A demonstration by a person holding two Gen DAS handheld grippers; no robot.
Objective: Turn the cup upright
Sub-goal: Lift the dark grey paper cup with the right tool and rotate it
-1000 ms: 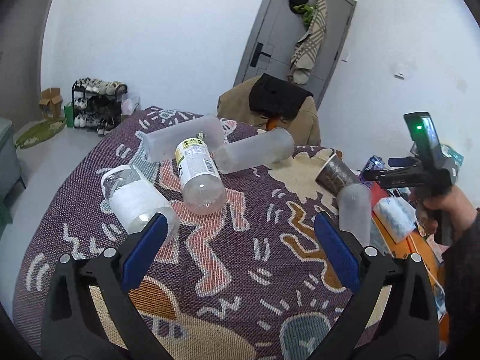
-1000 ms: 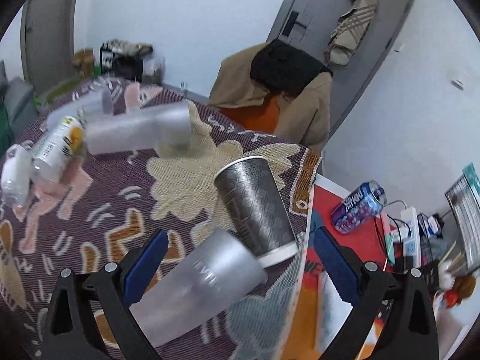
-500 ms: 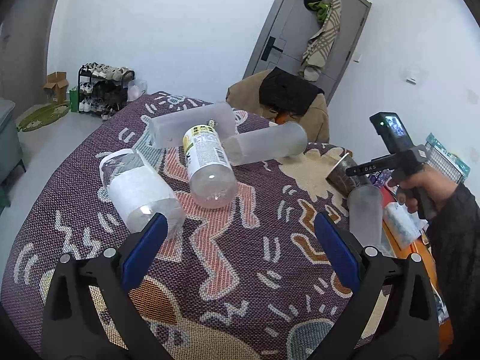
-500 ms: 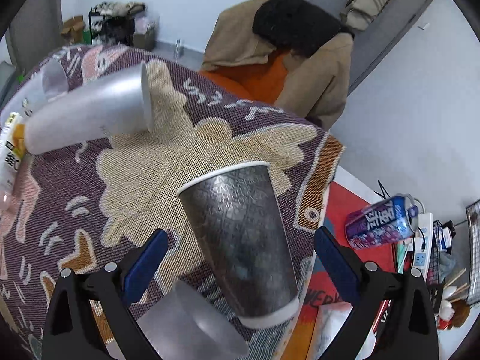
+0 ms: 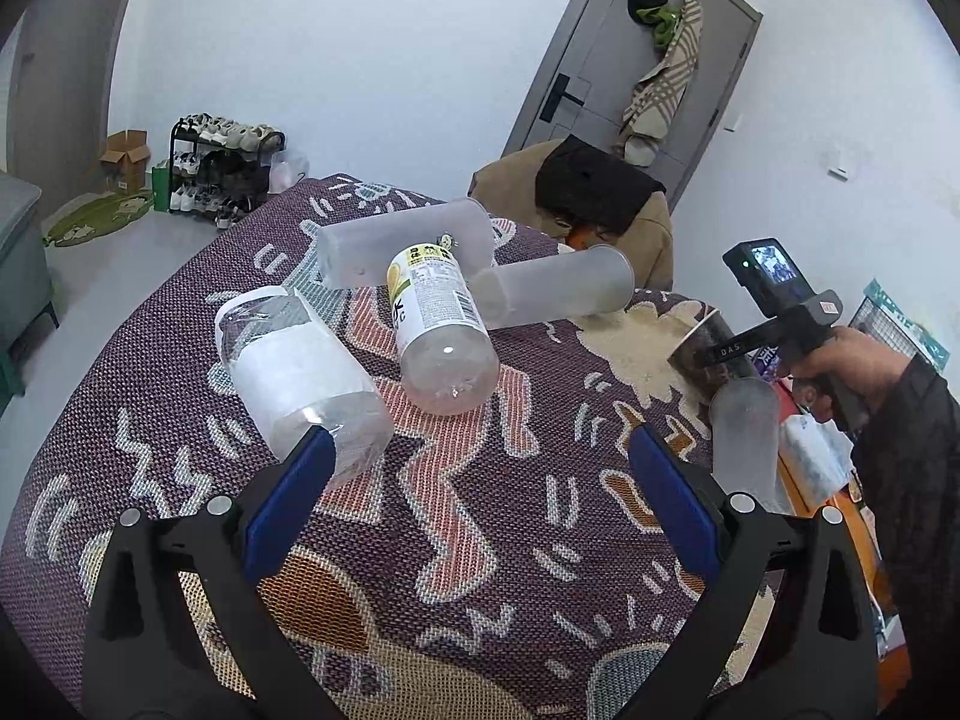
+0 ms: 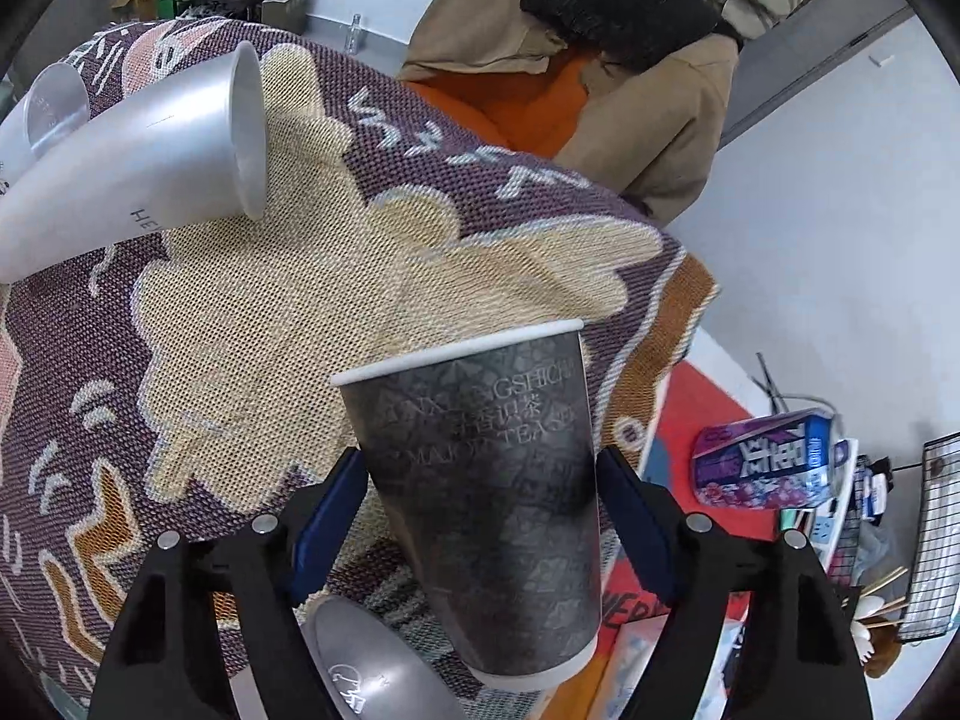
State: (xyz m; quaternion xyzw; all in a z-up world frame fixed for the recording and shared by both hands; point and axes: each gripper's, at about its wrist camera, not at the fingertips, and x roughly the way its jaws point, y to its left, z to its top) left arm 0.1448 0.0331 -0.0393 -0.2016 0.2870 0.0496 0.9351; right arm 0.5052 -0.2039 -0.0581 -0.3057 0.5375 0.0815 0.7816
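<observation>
A dark grey paper cup [image 6: 492, 480] with a white rim lies on its side on the patterned tablecloth [image 6: 252, 312], near the table's right edge; it also shows in the left wrist view [image 5: 708, 342]. My right gripper [image 6: 480, 510] straddles the cup, jaws open, blue pads close to both sides of it. A frosted plastic cup [image 6: 360, 660] lies just below it. My left gripper [image 5: 480, 498] is open and empty above the near part of the cloth.
Two frosted tumblers [image 5: 558, 288] [image 5: 408, 240], a yellow-labelled bottle [image 5: 438, 318] and a clear white-labelled bottle [image 5: 300, 372] lie on the cloth. A purple can [image 6: 768, 462] lies on a red surface beyond the table edge. A chair with a jacket [image 5: 588, 204] stands behind.
My right gripper has moved forward and down onto the dark cup, so its jaws now flank it. My left gripper has risen and pulled back slightly.
</observation>
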